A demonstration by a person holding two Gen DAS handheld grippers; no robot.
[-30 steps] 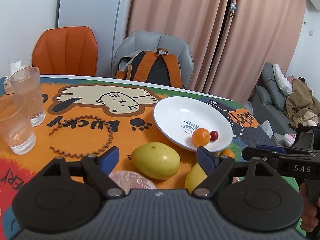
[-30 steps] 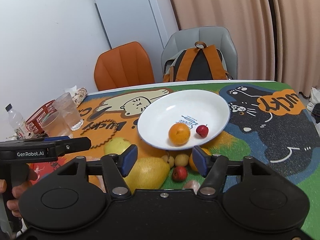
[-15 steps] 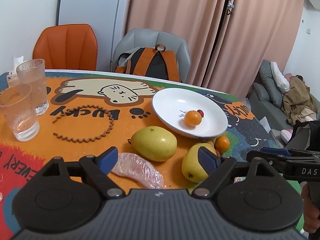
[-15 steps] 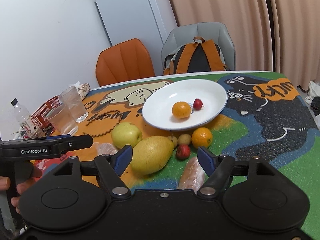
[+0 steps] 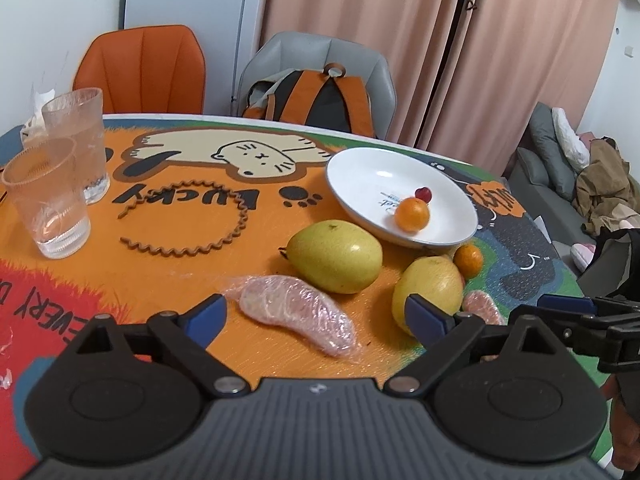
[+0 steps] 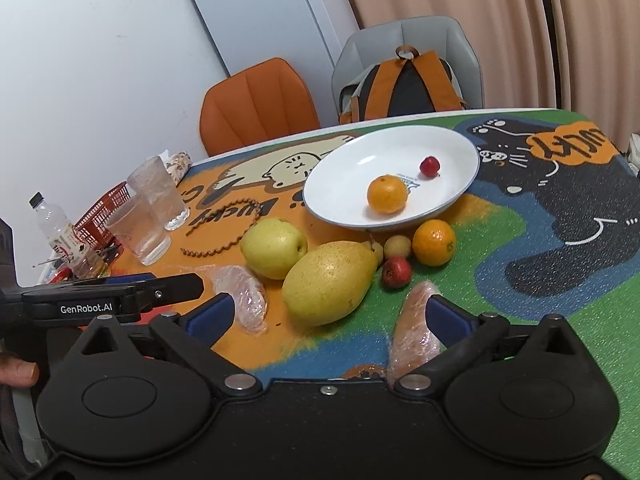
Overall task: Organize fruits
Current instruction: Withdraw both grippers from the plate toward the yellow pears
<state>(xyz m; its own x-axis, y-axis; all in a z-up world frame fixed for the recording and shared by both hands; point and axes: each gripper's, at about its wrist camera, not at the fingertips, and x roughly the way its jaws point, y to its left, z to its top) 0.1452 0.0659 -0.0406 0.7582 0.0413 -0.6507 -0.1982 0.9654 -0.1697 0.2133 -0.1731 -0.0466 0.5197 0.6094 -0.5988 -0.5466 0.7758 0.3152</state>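
Observation:
A white plate [image 6: 348,196] [image 5: 360,176] holds an orange [image 6: 387,194] and a small red fruit [image 6: 429,166]. In front of it lie a yellow-green pear [image 6: 273,253] [image 5: 335,256], a large yellow fruit [image 6: 329,282] [image 5: 428,284], a second orange [image 6: 434,242], a small red fruit [image 6: 396,272], a small yellow fruit [image 6: 397,246] and two plastic-wrapped pieces [image 5: 298,312] [image 6: 414,332]. My left gripper [image 5: 316,316] is open and empty, just short of one wrapped piece. My right gripper [image 6: 326,316] is open and empty above the near fruits.
Two clear glasses [image 5: 48,200] [image 5: 82,140] stand at the left, with a wavy brown ring [image 5: 184,220] beside them. A bottle [image 6: 56,228] and red basket [image 6: 102,216] sit at the far left. Orange chair [image 5: 144,68] and grey chair with backpack [image 5: 316,96] stand behind the table.
Both grippers have pulled back and up from the plate, so more of the table and the near fruits and wrapped pieces now show. Both stay open and empty.

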